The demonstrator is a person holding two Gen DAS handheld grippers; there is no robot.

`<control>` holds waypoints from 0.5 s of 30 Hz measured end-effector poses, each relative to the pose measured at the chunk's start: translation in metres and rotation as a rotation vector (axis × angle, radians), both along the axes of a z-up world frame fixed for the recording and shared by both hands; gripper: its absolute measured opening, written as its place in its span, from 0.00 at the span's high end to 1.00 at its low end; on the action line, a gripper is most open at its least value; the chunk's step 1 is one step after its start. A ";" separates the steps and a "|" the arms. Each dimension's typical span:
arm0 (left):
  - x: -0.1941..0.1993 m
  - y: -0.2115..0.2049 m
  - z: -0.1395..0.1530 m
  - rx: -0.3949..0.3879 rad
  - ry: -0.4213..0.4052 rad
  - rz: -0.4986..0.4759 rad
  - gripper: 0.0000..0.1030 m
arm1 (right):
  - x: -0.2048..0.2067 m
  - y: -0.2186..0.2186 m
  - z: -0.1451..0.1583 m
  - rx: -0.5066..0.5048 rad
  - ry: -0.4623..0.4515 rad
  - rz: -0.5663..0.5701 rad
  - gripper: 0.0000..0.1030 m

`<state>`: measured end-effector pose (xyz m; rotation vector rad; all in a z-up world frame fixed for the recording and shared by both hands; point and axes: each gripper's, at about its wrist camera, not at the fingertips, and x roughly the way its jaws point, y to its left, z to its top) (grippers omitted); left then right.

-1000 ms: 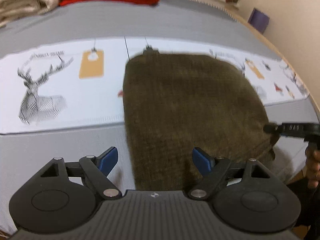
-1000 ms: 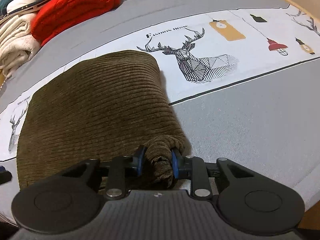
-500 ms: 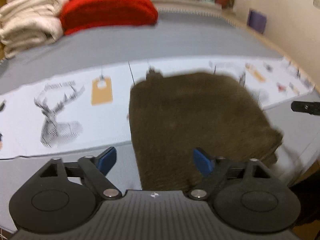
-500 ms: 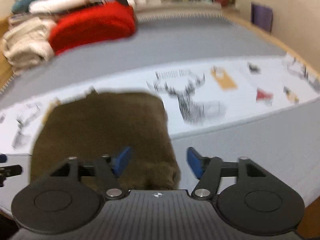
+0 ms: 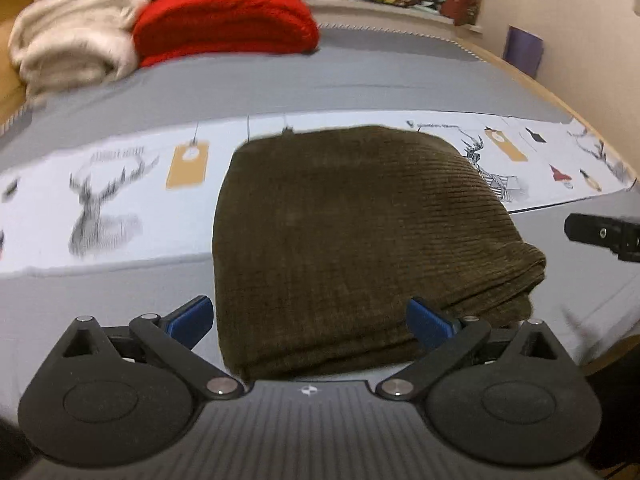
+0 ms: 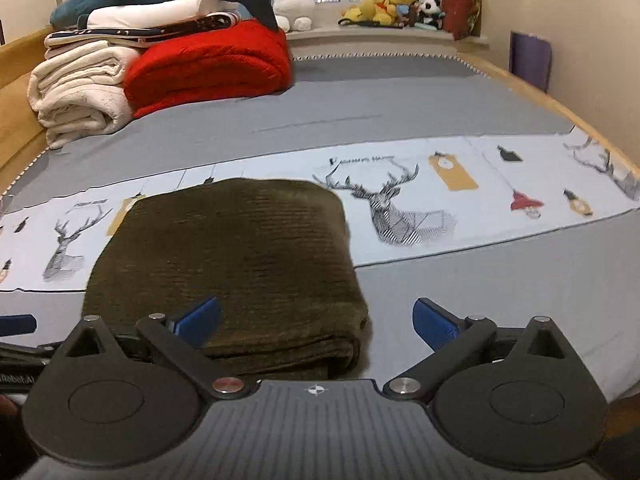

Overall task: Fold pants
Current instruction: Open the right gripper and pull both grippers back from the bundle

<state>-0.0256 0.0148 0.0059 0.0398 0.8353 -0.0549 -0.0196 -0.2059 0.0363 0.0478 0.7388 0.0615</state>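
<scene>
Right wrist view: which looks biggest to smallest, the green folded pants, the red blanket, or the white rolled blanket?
1. Green folded pants, though they lie nearest the camera.
2. Red blanket.
3. White rolled blanket; it appears close to the red one, so that order is unsure.

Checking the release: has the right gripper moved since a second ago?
Yes. The right gripper let go of the pants and backed away toward the near bed edge, jaws open.

Dim warm light, fisheye bending — left view blurred
</scene>
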 end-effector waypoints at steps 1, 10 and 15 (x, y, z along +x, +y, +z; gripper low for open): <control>0.002 -0.003 -0.001 0.027 -0.019 -0.012 0.00 | 0.002 0.000 -0.001 -0.020 -0.004 0.003 0.01; 0.009 0.010 -0.005 -0.035 0.006 0.014 0.00 | 0.004 0.005 -0.009 -0.023 0.030 0.016 0.01; 0.013 0.013 -0.008 -0.033 0.015 0.024 0.00 | 0.006 0.013 -0.011 -0.040 0.030 0.030 0.01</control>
